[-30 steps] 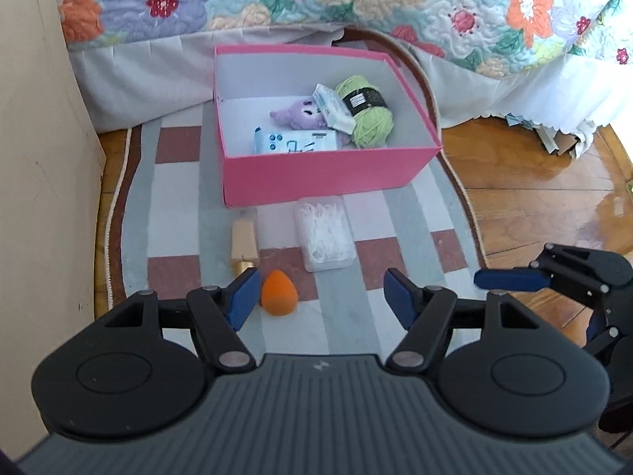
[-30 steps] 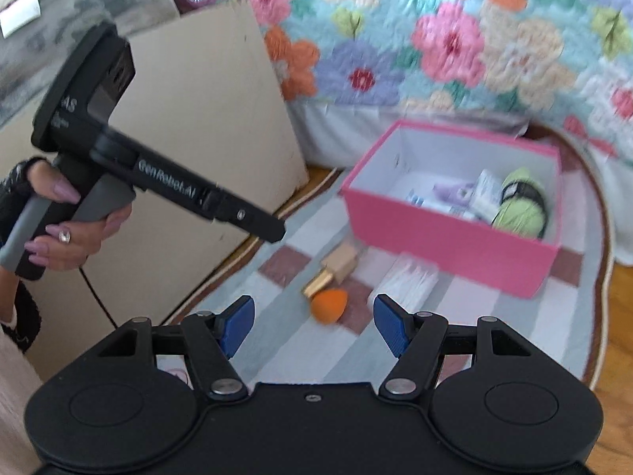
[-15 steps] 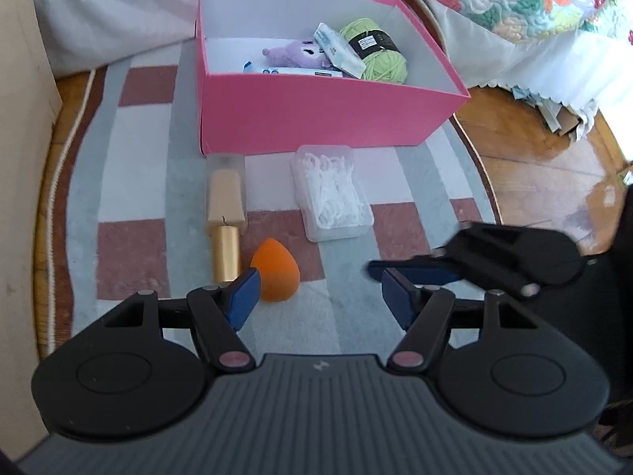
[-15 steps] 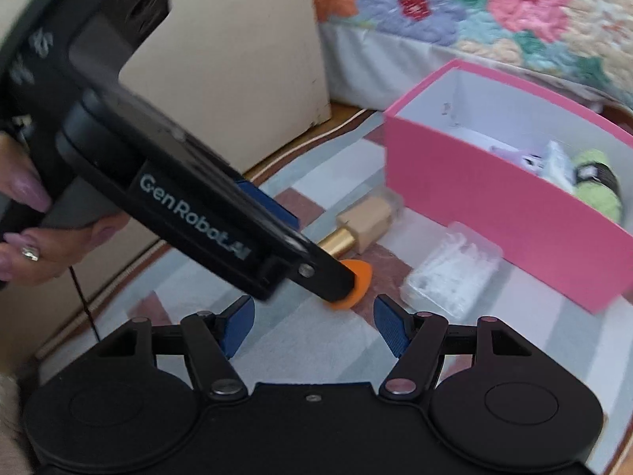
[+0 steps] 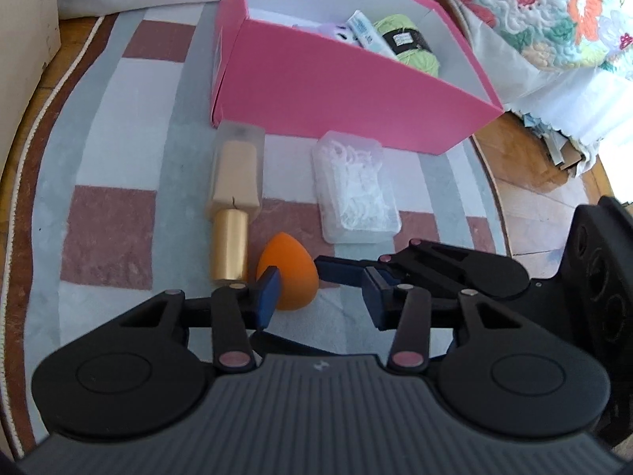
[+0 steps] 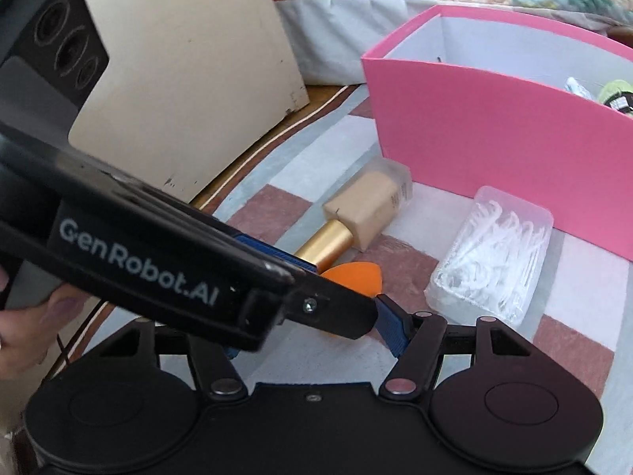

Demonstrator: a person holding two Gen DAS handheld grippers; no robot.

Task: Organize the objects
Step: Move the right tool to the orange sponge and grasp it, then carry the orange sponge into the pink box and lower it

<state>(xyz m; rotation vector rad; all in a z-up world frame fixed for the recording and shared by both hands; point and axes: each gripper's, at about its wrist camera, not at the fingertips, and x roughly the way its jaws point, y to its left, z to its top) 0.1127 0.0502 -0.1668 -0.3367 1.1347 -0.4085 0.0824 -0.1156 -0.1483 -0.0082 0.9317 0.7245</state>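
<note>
left claw [image 5: 318, 297] closing around orange sponge [image 5: 290, 271]

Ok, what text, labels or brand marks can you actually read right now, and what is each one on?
"GenRobot.AI": white lettering along the side of the black left gripper, seen in the right wrist view.
Black label band on the green yarn ball in the pink cardboard box: print too small to read.
Beige foundation bottle with gold cap: side print blurred, unreadable.
</note>
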